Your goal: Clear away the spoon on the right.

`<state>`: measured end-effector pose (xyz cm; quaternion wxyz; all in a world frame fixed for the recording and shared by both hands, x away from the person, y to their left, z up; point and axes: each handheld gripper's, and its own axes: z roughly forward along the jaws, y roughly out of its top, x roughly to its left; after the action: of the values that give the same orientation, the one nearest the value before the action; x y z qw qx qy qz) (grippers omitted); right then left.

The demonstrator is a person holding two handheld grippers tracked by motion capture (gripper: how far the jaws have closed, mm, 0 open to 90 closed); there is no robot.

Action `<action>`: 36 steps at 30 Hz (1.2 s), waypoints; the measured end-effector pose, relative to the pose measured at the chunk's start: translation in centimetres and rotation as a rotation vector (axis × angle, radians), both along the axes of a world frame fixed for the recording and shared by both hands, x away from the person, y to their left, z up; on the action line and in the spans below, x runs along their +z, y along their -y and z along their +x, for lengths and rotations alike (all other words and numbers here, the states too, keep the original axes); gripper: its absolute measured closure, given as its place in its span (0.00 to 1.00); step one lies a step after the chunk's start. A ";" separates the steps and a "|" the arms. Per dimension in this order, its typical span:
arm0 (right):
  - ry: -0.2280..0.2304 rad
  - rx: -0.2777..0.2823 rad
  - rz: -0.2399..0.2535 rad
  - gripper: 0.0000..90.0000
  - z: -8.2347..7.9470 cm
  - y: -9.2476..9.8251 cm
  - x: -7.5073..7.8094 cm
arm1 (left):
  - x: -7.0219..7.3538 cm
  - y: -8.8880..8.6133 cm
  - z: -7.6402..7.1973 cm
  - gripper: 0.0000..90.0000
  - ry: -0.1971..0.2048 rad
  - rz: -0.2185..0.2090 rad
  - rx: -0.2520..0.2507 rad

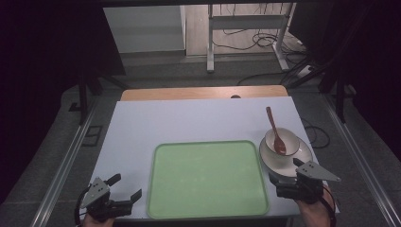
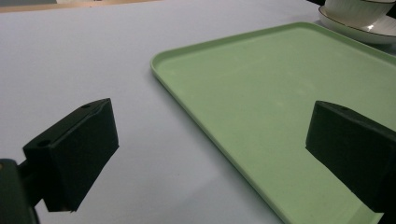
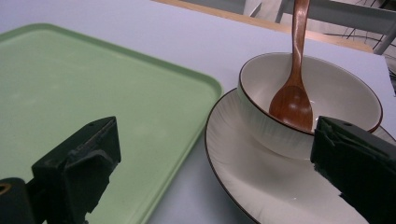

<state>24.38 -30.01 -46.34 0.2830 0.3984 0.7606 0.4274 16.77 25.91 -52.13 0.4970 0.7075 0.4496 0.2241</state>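
Note:
A light green tray (image 1: 208, 178) lies empty near the table's front edge. To its right a white plate (image 1: 302, 155) carries a white bowl (image 1: 292, 138) with a brown wooden spoon (image 1: 275, 131) leaning in it. My left gripper (image 1: 126, 187) is open at the front left, just beside the tray's (image 2: 280, 93) left rim. My right gripper (image 1: 286, 171) is open at the front right, its jaws at the plate's (image 3: 261, 177) near edge, close to the bowl (image 3: 299, 93) and the spoon (image 3: 292, 93). Nothing is held.
The table (image 1: 189, 120) has a pale sheet on top and a wooden strip at the far edge. Beyond it stand a metal frame (image 1: 210, 42) and loose cables (image 1: 265, 40) on the floor. Rails run along both sides of the table.

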 end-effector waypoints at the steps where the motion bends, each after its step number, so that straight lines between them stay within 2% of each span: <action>1: 0.002 0.002 0.001 0.02 0.1 0.0 0.0 | 0.0 0.0 0.0 0.02 0.000 0.000 0.000; 9: -0.019 0.015 0.029 0.02 0.7 0.0 0.2 | 0.0 0.0 0.0 0.02 -0.003 0.001 -0.002; 28: -0.045 -0.002 0.014 0.01 2.8 -0.3 1.0 | -0.1 0.1 0.0 0.02 -0.009 0.006 -0.006; 36: -0.060 -0.019 0.042 0.01 3.8 -0.2 1.4 | -0.1 0.1 0.0 0.02 -0.009 0.006 -0.005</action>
<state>28.16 -29.81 -44.92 0.2558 0.4242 0.7558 0.4283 16.81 25.78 -52.18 0.4937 0.7109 0.4494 0.2211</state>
